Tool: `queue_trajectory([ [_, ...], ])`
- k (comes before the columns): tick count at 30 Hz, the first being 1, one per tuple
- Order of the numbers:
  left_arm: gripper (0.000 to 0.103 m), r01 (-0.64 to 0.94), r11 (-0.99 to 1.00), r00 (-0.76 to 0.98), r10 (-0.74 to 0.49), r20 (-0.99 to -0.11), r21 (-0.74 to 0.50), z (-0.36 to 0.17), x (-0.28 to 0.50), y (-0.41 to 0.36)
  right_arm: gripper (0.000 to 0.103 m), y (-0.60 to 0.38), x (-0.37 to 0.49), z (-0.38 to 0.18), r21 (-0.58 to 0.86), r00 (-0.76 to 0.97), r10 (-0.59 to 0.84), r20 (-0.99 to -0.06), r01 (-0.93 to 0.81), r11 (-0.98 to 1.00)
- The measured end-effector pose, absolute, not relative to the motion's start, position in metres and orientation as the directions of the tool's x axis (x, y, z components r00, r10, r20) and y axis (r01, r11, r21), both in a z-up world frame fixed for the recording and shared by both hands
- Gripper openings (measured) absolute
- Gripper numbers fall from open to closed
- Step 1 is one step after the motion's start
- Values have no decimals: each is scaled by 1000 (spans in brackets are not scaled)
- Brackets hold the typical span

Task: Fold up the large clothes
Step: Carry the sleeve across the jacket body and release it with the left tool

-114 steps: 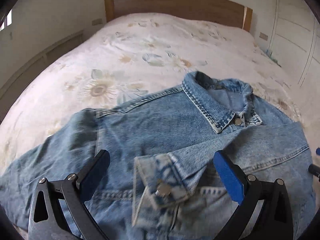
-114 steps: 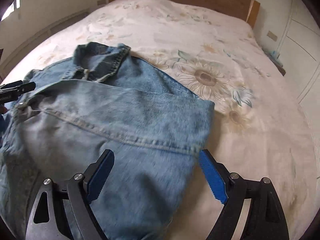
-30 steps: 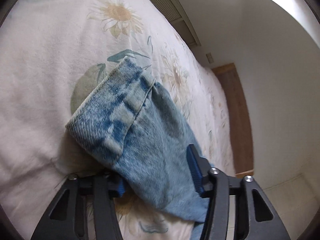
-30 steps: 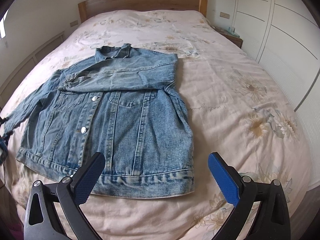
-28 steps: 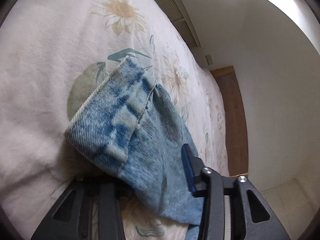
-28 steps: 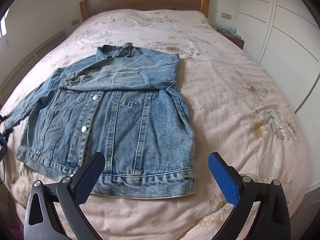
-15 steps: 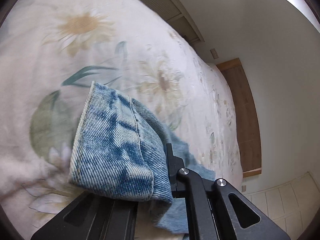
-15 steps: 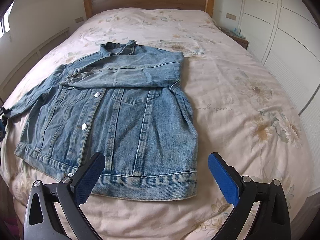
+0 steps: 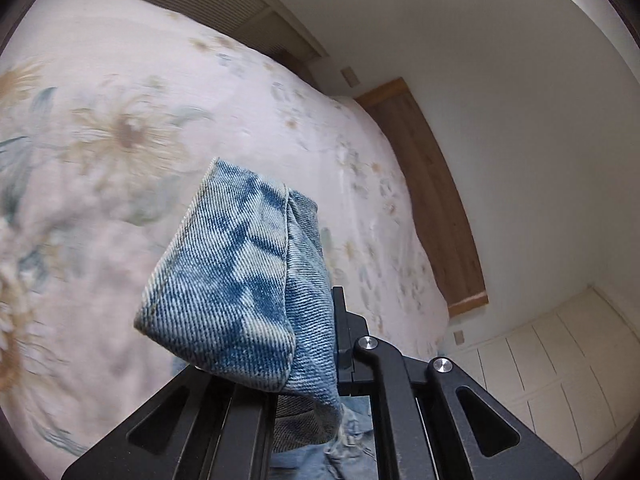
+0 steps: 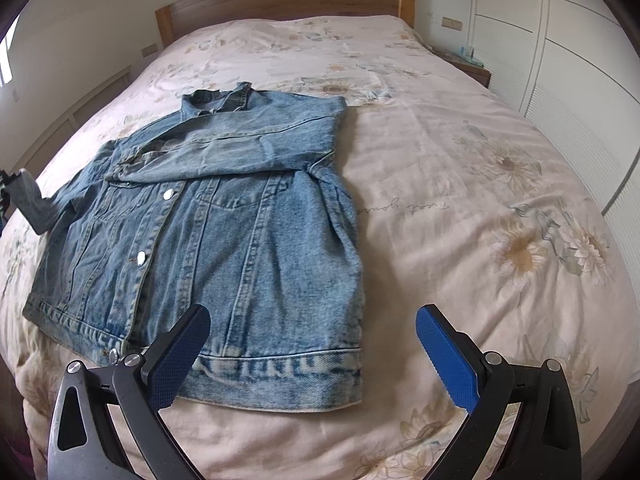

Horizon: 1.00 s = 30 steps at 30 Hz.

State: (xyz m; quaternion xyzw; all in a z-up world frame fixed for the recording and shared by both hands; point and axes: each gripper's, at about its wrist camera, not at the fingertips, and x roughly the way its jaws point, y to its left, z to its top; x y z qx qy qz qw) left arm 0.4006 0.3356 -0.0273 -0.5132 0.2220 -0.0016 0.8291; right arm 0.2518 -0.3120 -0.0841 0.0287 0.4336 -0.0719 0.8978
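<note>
Black two-finger left gripper (image 9: 320, 360): jaws clamped tight, a faded blue denim sleeve cuff (image 9: 236, 280) pinched between them and raised off the surface, angled toward 11 o'clock. Black right gripper with blue ribbed pads (image 10: 314, 354): jaws spread wide, nothing gripped, tilted downward, pads seen at 7 and 5 o'clock.

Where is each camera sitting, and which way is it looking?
Left wrist: sits on the left tongs, looks along them over the bed toward the headboard; the black fingers show, shut on the jacket cuff.
Right wrist: sits on the right tongs, looks down the bed at the jacket; its open blue pads show.
Shared: both see the bed, headboard and white cupboards; the cuff appears lifted at the right view's left edge.
</note>
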Motion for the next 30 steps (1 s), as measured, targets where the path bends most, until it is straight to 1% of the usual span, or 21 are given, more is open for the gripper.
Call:
queue_trajectory([
  [5,3,-156,547,884,-295,-364,-823,-4,448,265,103,-329,248,-84,-11,618,-113,-778,166,986],
  [12,3,-39,635,838,-400,-372,-772,14,499,157,103,-364,239,-85,-5,622,-136,-771,209,978],
  [20,3,74,664,762,-519,-388,-744,2,537,38,103,-405,227,-93,19,611,-167,-774,285,958],
  [24,3,125,673,707,-576,-411,-729,-9,550,-23,103,-423,221,-99,24,599,-185,-779,324,946],
  [26,3,151,683,674,-600,-430,-715,-22,553,-51,103,-430,218,-101,27,594,-191,-782,338,941],
  [30,3,194,717,600,-627,-497,-670,-47,552,-108,103,-440,213,-107,30,584,-198,-787,357,934],
])
